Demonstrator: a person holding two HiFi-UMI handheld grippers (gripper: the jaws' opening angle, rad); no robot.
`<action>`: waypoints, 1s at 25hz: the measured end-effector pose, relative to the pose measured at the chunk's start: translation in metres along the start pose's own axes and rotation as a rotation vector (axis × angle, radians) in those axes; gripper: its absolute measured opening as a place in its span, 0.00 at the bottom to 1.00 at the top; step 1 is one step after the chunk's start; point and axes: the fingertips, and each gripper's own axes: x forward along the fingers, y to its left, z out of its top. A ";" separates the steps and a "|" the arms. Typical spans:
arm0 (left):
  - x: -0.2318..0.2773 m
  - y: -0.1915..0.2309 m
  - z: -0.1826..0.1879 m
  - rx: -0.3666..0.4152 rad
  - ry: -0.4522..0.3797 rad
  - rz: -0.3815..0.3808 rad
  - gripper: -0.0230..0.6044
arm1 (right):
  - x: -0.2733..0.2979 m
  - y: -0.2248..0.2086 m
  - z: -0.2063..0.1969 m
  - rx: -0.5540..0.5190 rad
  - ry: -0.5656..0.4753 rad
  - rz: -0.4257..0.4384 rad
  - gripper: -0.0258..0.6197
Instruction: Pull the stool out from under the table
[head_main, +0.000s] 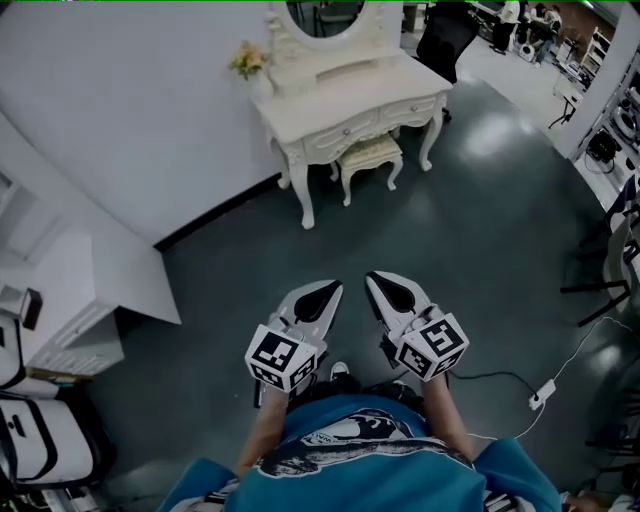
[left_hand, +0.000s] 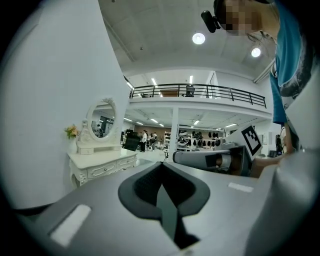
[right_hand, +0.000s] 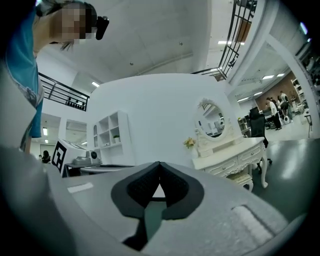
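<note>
Head view: left gripper (head_main: 333, 289) and right gripper (head_main: 374, 280) are held side by side low in the frame, just in front of the person's body, tips pointing up the frame towards the furniture. The two tips are close to each other but do not touch.

Left gripper view: the fingers (left_hand: 145, 186) are closed, pads meeting at the tip, nothing between them. Right gripper view: the fingers (right_hand: 175, 189) are likewise closed and hold nothing.

The stool (head_main: 371, 154), cream with a padded seat, stands under the white table (head_main: 345, 98), between its front legs, seat partly beneath the drawer front. The table stands against the white wall (head_main: 130, 120) and carries an oval mirror (head_main: 325, 20) and a small bunch of flowers (head_main: 248, 59) at its left end. A stretch of dark floor (head_main: 450, 240) lies between the stool and both grippers; they are well apart.

A black office chair (head_main: 445, 35) stands behind the table's right end. A white cable with a plug block (head_main: 543, 393) lies on the floor to the person's right.
</note>
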 end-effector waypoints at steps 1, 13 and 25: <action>-0.002 0.003 -0.001 0.003 0.003 -0.005 0.06 | 0.002 0.000 -0.001 0.003 -0.001 -0.009 0.05; -0.004 0.015 -0.014 0.036 0.054 -0.037 0.06 | 0.006 -0.005 -0.014 0.029 0.026 -0.087 0.05; 0.045 0.042 -0.014 -0.006 0.053 0.018 0.06 | 0.011 -0.060 -0.013 0.042 0.042 -0.078 0.05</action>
